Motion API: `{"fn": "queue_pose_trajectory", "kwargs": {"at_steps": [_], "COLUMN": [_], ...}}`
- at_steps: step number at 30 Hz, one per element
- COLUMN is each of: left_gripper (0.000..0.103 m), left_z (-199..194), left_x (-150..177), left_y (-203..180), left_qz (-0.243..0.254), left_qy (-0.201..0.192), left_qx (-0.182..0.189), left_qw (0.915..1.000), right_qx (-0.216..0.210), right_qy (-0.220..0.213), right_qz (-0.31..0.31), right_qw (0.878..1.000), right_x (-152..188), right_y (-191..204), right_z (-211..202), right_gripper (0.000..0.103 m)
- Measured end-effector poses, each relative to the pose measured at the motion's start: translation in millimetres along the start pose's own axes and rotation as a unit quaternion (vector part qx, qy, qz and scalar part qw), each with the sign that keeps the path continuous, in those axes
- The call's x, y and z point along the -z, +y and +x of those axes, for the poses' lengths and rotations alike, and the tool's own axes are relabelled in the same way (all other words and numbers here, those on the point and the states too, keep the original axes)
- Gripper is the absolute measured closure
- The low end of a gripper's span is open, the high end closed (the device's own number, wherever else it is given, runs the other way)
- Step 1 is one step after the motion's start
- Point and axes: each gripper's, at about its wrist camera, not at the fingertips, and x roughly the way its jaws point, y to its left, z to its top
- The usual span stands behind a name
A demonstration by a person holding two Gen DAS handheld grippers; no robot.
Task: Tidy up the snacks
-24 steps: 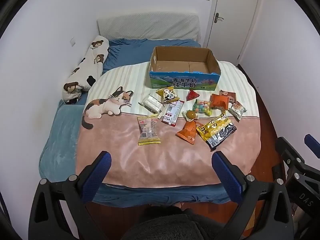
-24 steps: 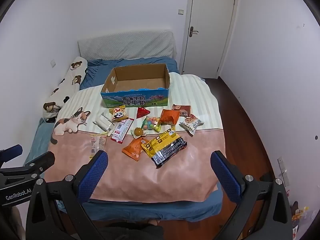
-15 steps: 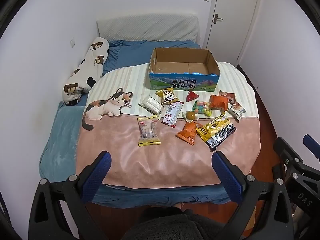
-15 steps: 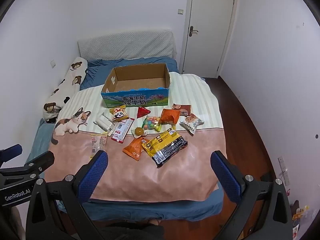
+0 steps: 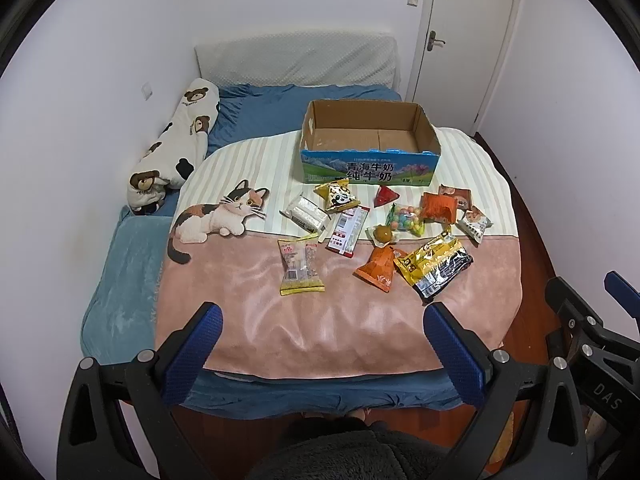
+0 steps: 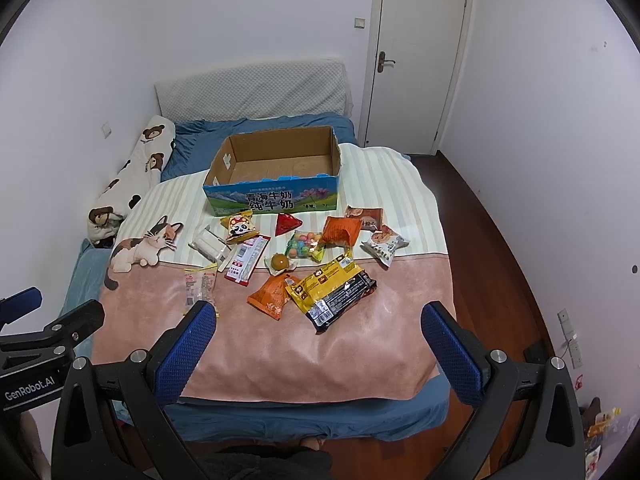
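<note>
Several snack packets lie loose on the blanket in front of an empty cardboard box (image 5: 368,140) (image 6: 276,168) with a blue printed front. Among them are a yellow-black bag (image 5: 434,266) (image 6: 332,290), an orange packet (image 5: 378,269) (image 6: 270,294), a clear yellow-edged packet (image 5: 300,266) (image 6: 199,286), a red-white bar (image 5: 347,226) and a red triangle pack (image 6: 287,224). My left gripper (image 5: 322,354) is open and empty above the bed's near edge. My right gripper (image 6: 318,354) is open and empty too, to the right of the left one.
The bed (image 5: 128,280) has a cat-print blanket (image 5: 224,216), a bear-print pillow (image 5: 176,152) along the left wall and a padded headboard (image 5: 296,60). A shut white door (image 6: 416,60) stands at the back right. Wooden floor (image 6: 500,248) runs along the bed's right side.
Both grippers have drifted slightly closer to the bed; the scene sits a little lower in view. Nothing on the bed has moved.
</note>
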Motion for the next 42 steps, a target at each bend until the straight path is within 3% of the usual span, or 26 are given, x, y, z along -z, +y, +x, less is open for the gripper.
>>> {"fn": "queue_pose_trajectory", "kwargs": {"at_steps": [42], "left_gripper": [0.000], "left_z": [-3], "left_x": [-1], "left_y": [-5], "left_qz": [-0.001], "left_qy": [-0.008], "left_qx": [0.006], "left_qw": [1.0000], "right_qx": [0.001], "right_qy": [-0.010], "right_qz": [0.007], "right_qw": [1.000], "right_x": [-4], "right_y": [0], "right_z": [-12], "right_gripper": [0.000]}}
